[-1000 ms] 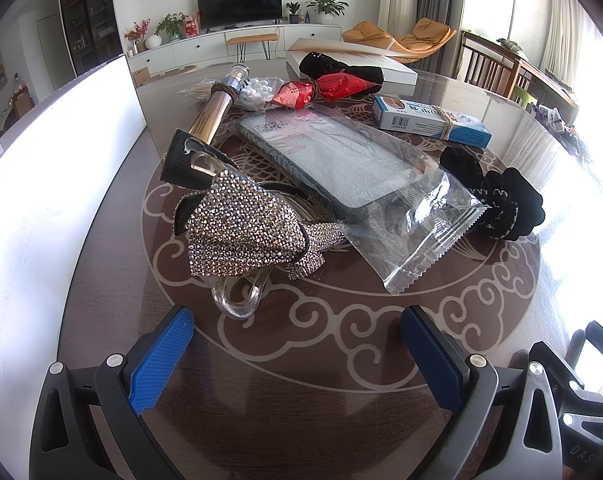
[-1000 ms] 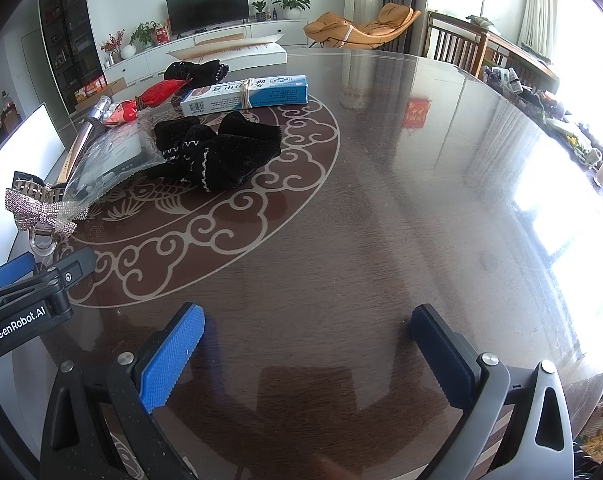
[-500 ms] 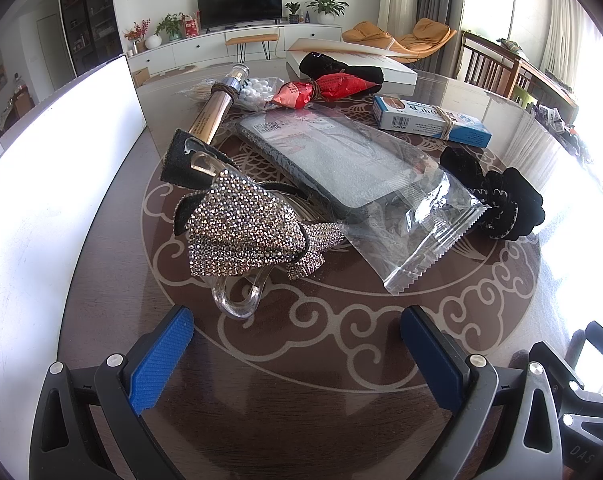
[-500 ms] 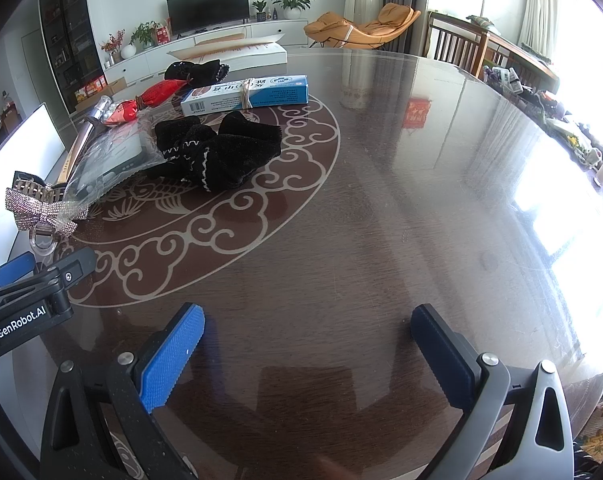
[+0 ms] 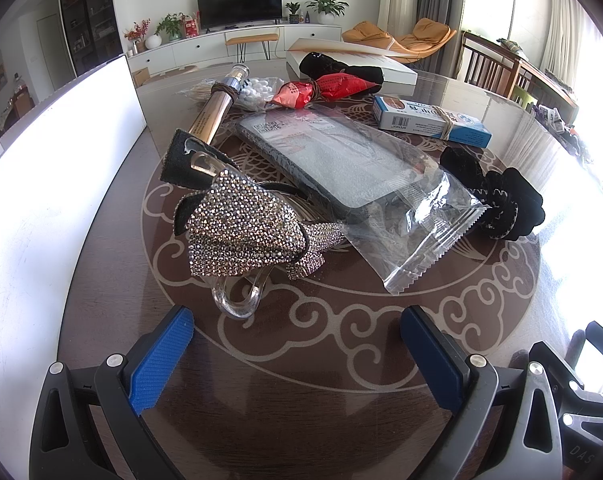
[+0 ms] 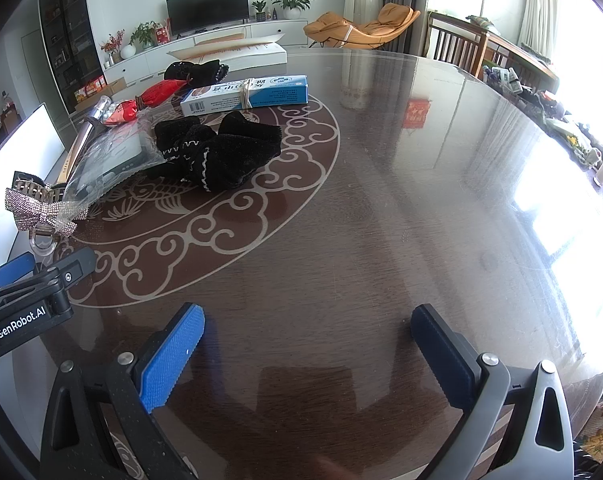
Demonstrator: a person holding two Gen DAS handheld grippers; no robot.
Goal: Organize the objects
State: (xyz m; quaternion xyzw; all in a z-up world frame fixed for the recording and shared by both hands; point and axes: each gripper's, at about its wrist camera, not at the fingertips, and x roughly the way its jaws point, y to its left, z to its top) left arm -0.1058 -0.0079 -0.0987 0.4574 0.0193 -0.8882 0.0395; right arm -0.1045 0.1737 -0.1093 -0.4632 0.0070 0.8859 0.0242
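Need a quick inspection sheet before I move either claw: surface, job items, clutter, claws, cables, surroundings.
Surface: glossy dark round table with a scroll inlay.
Job's things: rhinestone bow clip, bagged phone case, black scrunchie, blue-and-white box, red packet, metallic tube, all on the inlay.
Clutter: white flat box at the far edge.
Claws: left claw and right claw open, empty.
Cables: nothing seen.
Surroundings: TV, orange lounge chair.

both grippers hover low, side by side. the left gripper point(image 5: 295, 350) has its blue-padded jaws spread wide and empty; the right gripper point(image 6: 307, 346) likewise gapes, holding nothing.
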